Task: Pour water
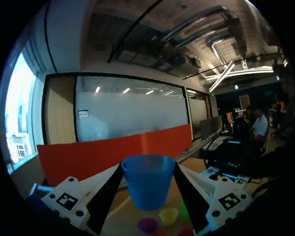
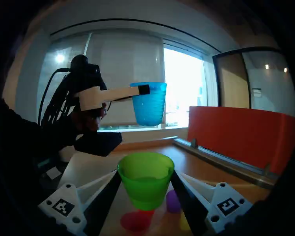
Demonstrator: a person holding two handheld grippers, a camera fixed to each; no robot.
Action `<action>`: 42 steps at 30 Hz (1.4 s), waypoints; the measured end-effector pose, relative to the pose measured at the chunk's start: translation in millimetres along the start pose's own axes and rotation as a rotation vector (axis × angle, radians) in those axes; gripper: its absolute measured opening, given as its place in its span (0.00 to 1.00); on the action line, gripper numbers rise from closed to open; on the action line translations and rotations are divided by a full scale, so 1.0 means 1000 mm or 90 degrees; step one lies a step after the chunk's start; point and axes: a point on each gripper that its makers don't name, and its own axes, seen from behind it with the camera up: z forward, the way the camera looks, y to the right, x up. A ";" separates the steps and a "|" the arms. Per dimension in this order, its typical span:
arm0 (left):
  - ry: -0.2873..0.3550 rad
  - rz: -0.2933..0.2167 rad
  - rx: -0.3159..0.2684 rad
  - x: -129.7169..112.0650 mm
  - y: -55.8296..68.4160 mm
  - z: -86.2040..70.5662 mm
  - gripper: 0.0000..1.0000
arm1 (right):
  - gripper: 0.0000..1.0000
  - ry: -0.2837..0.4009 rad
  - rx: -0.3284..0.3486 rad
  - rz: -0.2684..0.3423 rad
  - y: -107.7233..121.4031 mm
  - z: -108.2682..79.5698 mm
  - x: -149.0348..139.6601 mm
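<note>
Ok so both tools are busy here. The left tool has its fingers closed in on a blue cup, one finger pressing each side of it, with the cup sitting upright. In the right gripper view you can see that same cup from the side, held up in the air well clear of the tabletop, with a hand gripping the tool's handle behind it. The right tool is clamped on a green cup the same way, upright and squeezed from both sides, and it looks lower and closer to the tabletop than the blue one. Honestly can't tell whether either cup has water in it; the plastic is see-through-ish but the light's weird. Under the green cup there's a bunch of little cups on the tabletop: a red one, a purple one and a yellow one near the right finger. An orange partition runs along the far edge of the tabletop, and there's a bright window behind the blue cup. In the left gripper view a person is seated way off in the back.
</note>
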 end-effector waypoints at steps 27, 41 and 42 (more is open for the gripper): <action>-0.053 -0.046 0.011 -0.026 -0.019 -0.012 0.88 | 0.89 0.000 -0.013 -0.004 0.004 -0.004 0.003; -0.115 -0.032 0.023 -0.073 -0.022 -0.033 0.88 | 0.89 -0.026 -0.036 0.006 0.018 -0.016 -0.008; -0.119 -0.031 0.023 -0.075 -0.022 -0.034 0.88 | 0.89 -0.028 -0.038 0.006 0.019 -0.017 -0.009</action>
